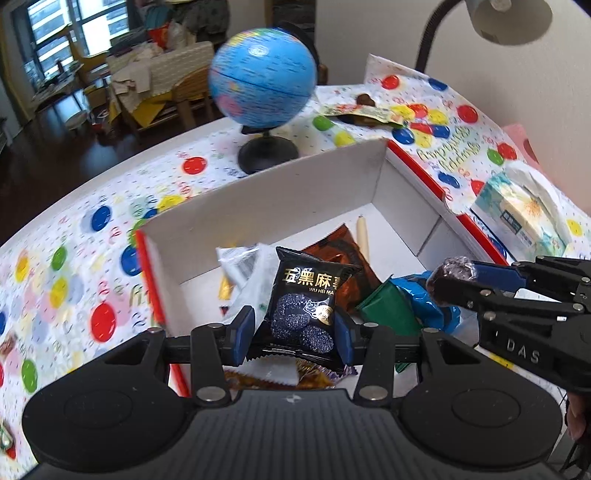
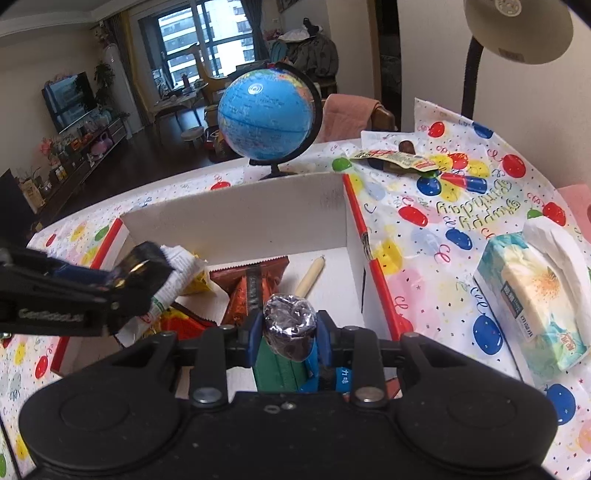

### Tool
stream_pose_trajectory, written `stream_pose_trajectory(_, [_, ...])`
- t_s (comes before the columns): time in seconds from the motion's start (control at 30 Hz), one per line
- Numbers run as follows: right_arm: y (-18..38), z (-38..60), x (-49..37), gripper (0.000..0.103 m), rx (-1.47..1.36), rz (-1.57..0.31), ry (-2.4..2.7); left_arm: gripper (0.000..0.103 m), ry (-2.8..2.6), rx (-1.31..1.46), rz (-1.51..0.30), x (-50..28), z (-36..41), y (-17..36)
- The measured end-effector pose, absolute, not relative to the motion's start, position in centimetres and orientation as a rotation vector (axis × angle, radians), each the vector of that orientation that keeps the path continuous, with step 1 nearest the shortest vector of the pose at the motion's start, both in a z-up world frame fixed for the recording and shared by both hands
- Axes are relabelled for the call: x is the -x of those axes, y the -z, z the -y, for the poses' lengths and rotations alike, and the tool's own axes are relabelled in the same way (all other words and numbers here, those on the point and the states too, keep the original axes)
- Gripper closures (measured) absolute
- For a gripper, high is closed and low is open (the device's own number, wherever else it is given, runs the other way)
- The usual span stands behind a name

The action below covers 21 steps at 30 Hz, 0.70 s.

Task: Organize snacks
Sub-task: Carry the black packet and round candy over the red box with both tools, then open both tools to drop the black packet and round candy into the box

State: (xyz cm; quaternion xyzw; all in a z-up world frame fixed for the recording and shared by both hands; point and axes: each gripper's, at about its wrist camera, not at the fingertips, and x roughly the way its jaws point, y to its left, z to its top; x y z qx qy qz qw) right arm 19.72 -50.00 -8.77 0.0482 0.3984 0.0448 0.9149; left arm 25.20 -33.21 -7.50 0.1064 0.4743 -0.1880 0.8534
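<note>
My left gripper (image 1: 294, 334) is shut on a black snack packet (image 1: 308, 295) with gold lettering, held above the white cardboard box (image 1: 280, 192) with red edges. My right gripper (image 2: 289, 334) is shut on a dark, clear-wrapped round snack (image 2: 290, 326), also over the box; it shows at the right of the left wrist view (image 1: 452, 277). Inside the box lie a brown packet (image 2: 255, 284), a green packet (image 1: 388, 310), a blue packet (image 1: 432, 295), a white packet (image 1: 243, 266) and a cream stick (image 2: 312, 275). The left gripper appears at the left of the right wrist view (image 2: 147, 269).
A blue globe (image 2: 267, 114) stands behind the box on the balloon-print tablecloth (image 2: 461, 206). A tissue pack (image 2: 532, 295) lies to the right. More snack wrappers (image 2: 399, 157) lie at the back right. A desk lamp (image 2: 517, 26) hangs over the right side.
</note>
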Motion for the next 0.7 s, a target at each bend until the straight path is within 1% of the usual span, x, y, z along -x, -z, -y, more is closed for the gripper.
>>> stream_pose_trajectory(0.37, [10.9,49.8,-20.8,0.074,-0.081,-0.877,-0.109,0.058,0.446,-0.317,-1.042,-26.5,36.1,10.7])
stream_pose_trajectory(0.7, [11.0,49.3,-21.0,0.072,-0.065,-0.881,-0.118,0.058,0.445,-0.331,-1.095,-26.9,36.3,12.4])
